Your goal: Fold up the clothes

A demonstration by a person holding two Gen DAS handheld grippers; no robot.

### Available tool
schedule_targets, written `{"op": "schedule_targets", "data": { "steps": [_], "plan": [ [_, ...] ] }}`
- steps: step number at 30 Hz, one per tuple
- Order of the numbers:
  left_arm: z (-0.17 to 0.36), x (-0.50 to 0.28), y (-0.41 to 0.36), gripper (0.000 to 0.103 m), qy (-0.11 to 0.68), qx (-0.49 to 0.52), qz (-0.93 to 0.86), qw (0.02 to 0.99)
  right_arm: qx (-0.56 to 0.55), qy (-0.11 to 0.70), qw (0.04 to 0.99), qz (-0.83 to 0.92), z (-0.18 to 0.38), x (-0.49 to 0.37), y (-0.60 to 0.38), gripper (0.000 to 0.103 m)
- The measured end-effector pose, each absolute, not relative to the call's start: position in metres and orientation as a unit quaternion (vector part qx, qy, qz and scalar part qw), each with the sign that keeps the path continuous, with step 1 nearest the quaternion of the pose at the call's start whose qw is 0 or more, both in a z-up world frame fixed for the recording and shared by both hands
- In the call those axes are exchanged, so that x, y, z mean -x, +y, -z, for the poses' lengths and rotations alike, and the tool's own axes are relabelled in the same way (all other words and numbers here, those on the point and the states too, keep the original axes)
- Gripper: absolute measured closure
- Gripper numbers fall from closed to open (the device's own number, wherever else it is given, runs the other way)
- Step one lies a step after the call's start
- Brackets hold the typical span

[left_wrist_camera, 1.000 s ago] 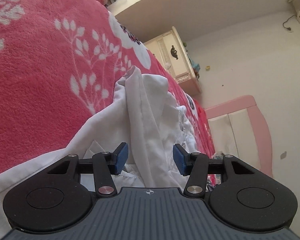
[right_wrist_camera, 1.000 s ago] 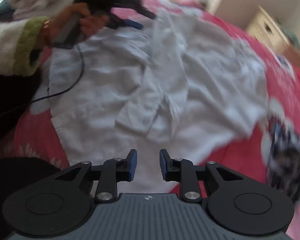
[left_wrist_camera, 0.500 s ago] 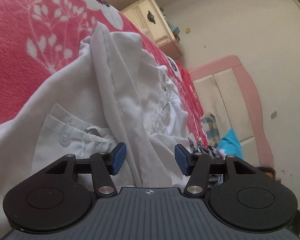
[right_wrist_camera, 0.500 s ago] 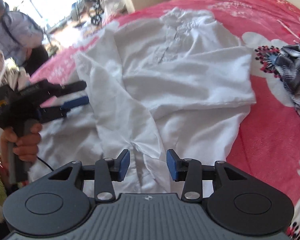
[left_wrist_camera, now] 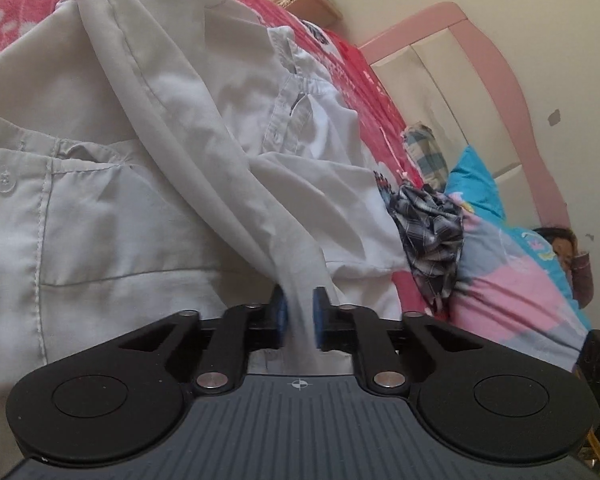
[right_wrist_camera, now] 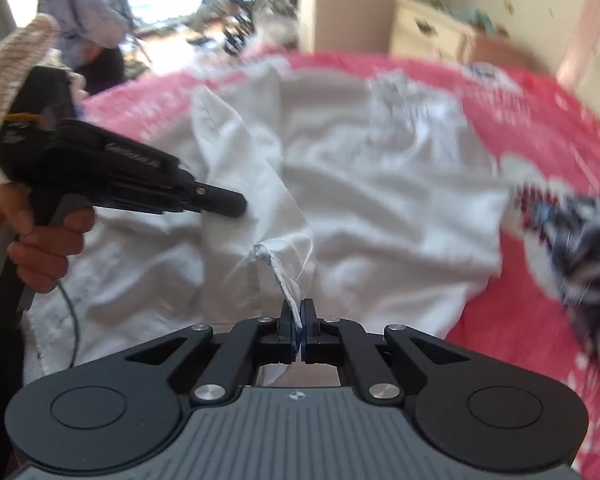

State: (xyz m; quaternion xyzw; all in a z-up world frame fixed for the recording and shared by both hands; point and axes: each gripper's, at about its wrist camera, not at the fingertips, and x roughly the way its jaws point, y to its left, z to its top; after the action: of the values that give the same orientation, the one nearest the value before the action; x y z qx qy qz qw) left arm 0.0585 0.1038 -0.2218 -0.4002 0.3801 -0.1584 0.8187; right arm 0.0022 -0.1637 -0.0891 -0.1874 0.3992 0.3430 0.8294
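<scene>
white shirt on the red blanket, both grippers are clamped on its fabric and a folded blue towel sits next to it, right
Not quite. What lies beside the white shirt is a crumpled dark plaid garment, not a folded blue towel; the left wrist view shows it clearly. The rest holds: the shirt is on the red blanket, and the left gripper and right gripper are both clamped on its fabric.

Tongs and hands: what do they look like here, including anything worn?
Both tongs, left and right, are black linkage arms with silver pivots, blue pads and a ribbed grey base with a crosshair mark. The left unit is black, pistol-shaped, with grey lettering and a thin black cable. A fuzzy whitish sleeve shows.
</scene>
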Motion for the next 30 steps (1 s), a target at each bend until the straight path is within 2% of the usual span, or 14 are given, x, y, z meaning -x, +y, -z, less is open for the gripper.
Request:
{"op": "schedule_targets", "data": {
  "steps": [4,5,6,7,9,11,15,16,18,21,24,26,30],
  "plan": [
    [0.195,-0.039,0.122,0.101,0.341,0.470,0.174,0.795,0.219,0.379,0.780,-0.447,0.071,0.032,-0.159,0.096],
    [0.193,-0.031,0.126,0.101,0.335,0.480,0.174,0.792,0.227,0.387,0.767,-0.459,0.077,0.037,-0.157,0.081],
    [0.193,-0.021,0.130,0.101,0.333,0.486,0.171,0.789,0.237,0.396,0.756,-0.464,0.084,0.042,-0.156,0.058],
    [0.199,-0.013,0.133,0.100,0.342,0.490,0.164,0.785,0.247,0.404,0.748,-0.465,0.091,0.045,-0.155,0.053],
    [0.217,0.001,0.139,0.099,0.372,0.499,0.143,0.770,0.244,0.430,0.741,-0.454,0.103,0.043,-0.157,0.051],
    [0.237,0.005,0.142,0.093,0.402,0.506,0.122,0.753,0.195,0.460,0.747,-0.438,0.108,0.029,-0.167,0.050],
    [0.246,0.005,0.142,0.057,0.420,0.493,0.129,0.751,0.007,0.521,0.760,-0.388,0.120,-0.014,-0.194,0.049],
    [0.247,0.005,0.142,0.053,0.420,0.496,0.133,0.748,-0.038,0.534,0.758,-0.373,0.126,-0.025,-0.198,0.049],
    [0.250,0.005,0.141,0.056,0.416,0.498,0.139,0.748,-0.119,0.554,0.749,-0.343,0.138,-0.046,-0.204,0.050],
    [0.252,0.006,0.143,0.092,0.390,0.516,0.164,0.744,-0.189,0.569,0.728,-0.332,0.150,-0.068,-0.202,0.050],
    [0.250,0.008,0.154,0.095,0.324,0.593,0.196,0.711,-0.269,0.597,0.686,-0.316,0.165,-0.080,-0.201,0.048],
    [0.254,0.008,0.162,0.095,0.284,0.647,0.211,0.675,-0.304,0.613,0.664,-0.302,0.175,-0.080,-0.201,0.035],
    [0.270,0.008,0.171,0.095,0.295,0.679,0.197,0.643,-0.298,0.626,0.660,-0.288,0.189,-0.070,-0.197,0.034]
  ]
}}
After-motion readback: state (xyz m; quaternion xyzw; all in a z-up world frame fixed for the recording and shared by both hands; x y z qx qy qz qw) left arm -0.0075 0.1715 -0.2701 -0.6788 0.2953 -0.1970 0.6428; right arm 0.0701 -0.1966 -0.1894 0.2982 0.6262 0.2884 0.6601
